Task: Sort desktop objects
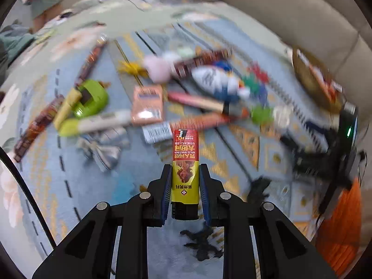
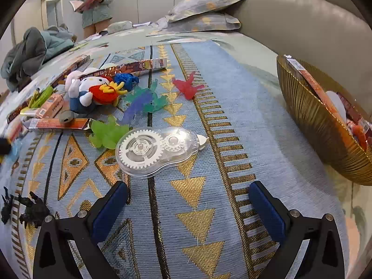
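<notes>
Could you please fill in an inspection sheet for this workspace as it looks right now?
Surface: blue and gold patterned cloth.
Job's things: red and yellow lighter; clear correction tape dispenser; gold basket already holds items.
Clutter: plush toy, red figure, green figure, long packets.
Grippers: left tool shut on the lighter; right tool open, short of the dispenser.
Cables: black cable at the left edge.
Surroundings: pillows, person reading.
</notes>
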Demonstrator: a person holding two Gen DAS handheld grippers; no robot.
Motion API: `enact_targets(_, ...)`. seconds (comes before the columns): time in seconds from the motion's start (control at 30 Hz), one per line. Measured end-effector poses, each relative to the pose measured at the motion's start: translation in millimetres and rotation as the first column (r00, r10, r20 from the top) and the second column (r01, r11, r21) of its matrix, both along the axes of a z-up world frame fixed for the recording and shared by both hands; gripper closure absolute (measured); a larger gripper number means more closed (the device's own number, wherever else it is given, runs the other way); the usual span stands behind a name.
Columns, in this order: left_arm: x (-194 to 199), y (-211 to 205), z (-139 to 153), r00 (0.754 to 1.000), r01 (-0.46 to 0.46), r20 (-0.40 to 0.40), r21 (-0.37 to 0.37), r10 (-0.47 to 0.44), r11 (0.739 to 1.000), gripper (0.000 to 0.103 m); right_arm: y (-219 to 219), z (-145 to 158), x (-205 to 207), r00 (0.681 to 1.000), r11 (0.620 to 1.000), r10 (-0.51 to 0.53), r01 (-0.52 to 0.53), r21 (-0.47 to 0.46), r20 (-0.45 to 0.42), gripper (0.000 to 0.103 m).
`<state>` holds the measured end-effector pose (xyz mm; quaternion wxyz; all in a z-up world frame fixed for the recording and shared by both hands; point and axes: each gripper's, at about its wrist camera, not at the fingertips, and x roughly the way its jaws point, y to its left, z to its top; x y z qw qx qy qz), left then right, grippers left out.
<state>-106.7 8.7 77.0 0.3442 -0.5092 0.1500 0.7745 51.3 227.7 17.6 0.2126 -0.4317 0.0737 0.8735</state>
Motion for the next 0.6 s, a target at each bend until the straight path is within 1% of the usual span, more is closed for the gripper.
enact_targets(0.1, -6.7, 6.4, 24.2, 0.997, -0.078, -0.014, 0.057, 0.079, 0.995, 0.083, -0.2, -0.5, 0.2, 1.0, 1.0, 0.0, 0.0, -0.002, -0.001, 0.0)
enact_targets(0.17, -5.7, 10.0, 42.8, 0.991, -0.129, -0.017, 0.125, 0.132, 0.984, 0.083, -0.2, -0.6, 0.2, 1.0, 1.0, 0.0, 0.0, -0.005, -0.001, 0.0)
enact_targets(0.23, 1.5, 7.2, 56.4, 0.981, -0.187, -0.006, 0.189, 0.192, 0.964, 0.083, -1.5, -0.2, 0.4, 1.0, 1.0, 0.0, 0.0, -0.004, -0.001, 0.0)
enact_targets(0.3, 14.1, -1.8, 62.7, 0.97, -0.239, 0.015, 0.263, 0.244, 0.935, 0.083, -1.0, -0.4, 1.2, 1.0, 1.0, 0.0, 0.0, -0.005, -0.002, 0.0)
enact_targets(0.33, 20.4, -6.4, 63.1, 0.963, -0.262, 0.009, 0.291, 0.271, 0.92, 0.083, -1.4, -0.1, 1.3, 1.0, 1.0, 0.0, 0.0, -0.006, -0.003, 0.0)
enact_targets(0.37, 27.6, -9.1, 60.9, 0.959, -0.268, -0.003, 0.304, 0.282, 0.914, 0.083, -2.2, 0.1, 1.4, 1.0, 1.0, 0.0, 0.0, -0.005, -0.002, 0.0)
enact_targets(0.47, 31.5, 1.3, 50.6, 0.967, -0.235, -0.032, 0.253, 0.251, 0.938, 0.083, -1.0, -0.1, 2.5, 1.0, 1.0, 0.0, 0.0, -0.005, -0.002, 0.0)
enact_targets(0.6, 31.1, 6.2, 42.3, 0.975, -0.217, 0.005, 0.252, 0.223, 0.943, 0.083, -1.2, 0.0, 3.0, 1.0, 1.0, 0.0, 0.0, -0.005, -0.002, 0.0)
